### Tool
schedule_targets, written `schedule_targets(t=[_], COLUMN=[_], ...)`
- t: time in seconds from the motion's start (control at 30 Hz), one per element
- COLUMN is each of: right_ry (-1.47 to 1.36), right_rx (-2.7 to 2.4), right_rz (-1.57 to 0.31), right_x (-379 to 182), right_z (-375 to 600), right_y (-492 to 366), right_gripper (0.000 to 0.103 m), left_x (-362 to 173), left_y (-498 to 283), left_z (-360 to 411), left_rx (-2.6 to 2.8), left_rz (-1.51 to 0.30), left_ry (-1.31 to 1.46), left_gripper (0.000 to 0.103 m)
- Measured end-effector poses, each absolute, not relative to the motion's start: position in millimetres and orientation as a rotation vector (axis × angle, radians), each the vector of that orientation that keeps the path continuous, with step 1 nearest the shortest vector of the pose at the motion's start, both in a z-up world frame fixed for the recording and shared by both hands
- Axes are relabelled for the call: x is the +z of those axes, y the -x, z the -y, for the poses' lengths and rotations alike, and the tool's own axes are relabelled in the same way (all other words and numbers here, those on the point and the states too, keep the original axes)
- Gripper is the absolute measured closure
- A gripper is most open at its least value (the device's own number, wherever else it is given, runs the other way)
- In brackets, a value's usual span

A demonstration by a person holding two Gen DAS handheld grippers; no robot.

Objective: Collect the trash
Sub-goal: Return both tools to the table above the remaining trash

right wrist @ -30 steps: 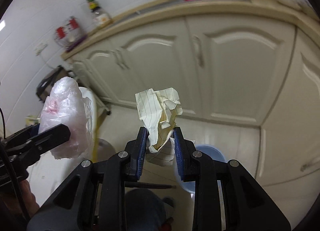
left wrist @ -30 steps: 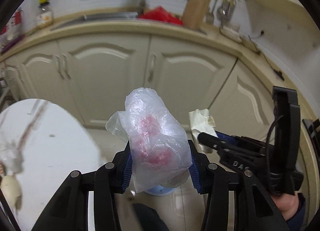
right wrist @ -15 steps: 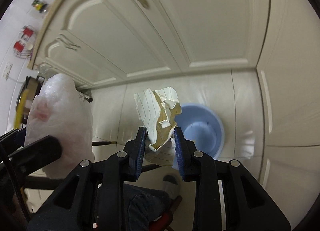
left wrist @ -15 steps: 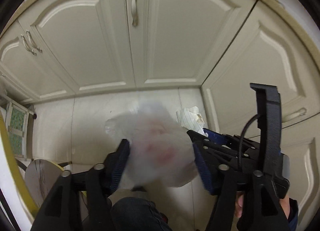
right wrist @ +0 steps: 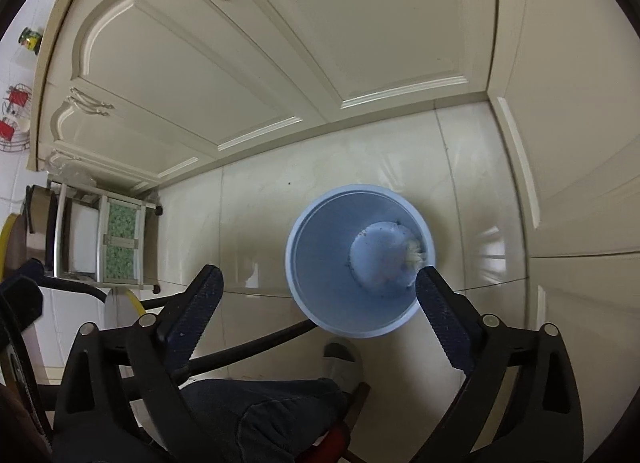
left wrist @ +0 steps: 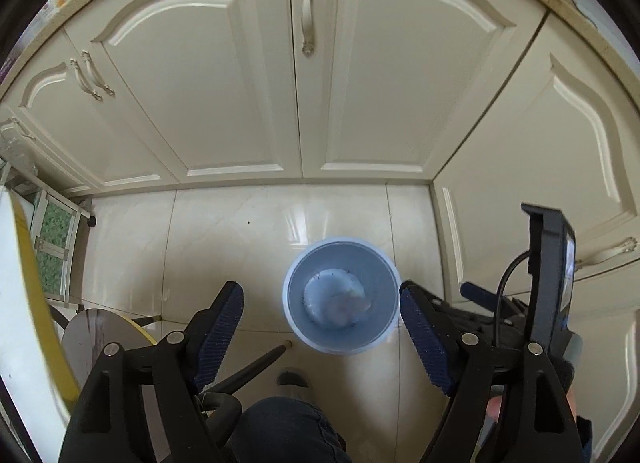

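Trash: bag (left wrist: 340,299) and paper (right wrist: 414,253) lie in the blue bin (left wrist: 294,283) on the floor (left wrist: 224,231). My left gripper (left wrist: 322,323) and right gripper (right wrist: 318,295): jaws just opened, spread wide, empty, above the bin. Cabinets (left wrist: 240,75) at 12 o'clock.

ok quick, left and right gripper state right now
left gripper: open, holding nothing, jaws just opened.
right gripper: open, holding nothing, jaws just opened.
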State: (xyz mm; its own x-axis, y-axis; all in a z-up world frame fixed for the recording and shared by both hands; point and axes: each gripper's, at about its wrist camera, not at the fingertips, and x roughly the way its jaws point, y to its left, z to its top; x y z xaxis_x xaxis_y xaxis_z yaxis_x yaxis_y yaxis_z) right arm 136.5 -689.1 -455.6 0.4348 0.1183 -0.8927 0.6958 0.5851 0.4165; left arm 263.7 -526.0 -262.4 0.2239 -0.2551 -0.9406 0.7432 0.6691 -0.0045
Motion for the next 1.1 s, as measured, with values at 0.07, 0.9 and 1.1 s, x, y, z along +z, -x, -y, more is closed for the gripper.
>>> schedule_targets(t=[0.07,0.9,1.1], right_ry=[-0.888,-0.563,-0.432], right_rx=[-0.432,-0.237,-0.132], right_rz=[-1.086,-0.589,-0.561], right_x=[-449.5,-153.3,-119.4], right_z=[686.7,505.4,420.9], right_y=[-135.3,-137.7,-159.5], right_gripper=[0.002,0.000,0.000], left_x=[-249.7,-85.8,-85.3], left_y=[-252.2,-141.2,-90.7], left_z=[512.8,186.6,108.5], left_rx=[-0.735,-0.534,-0.420], left_rz=[-1.121,-0.632,-0.633], left_ry=[-0.491,-0.014,0.041], left_gripper=[0.026,0.001,0.001])
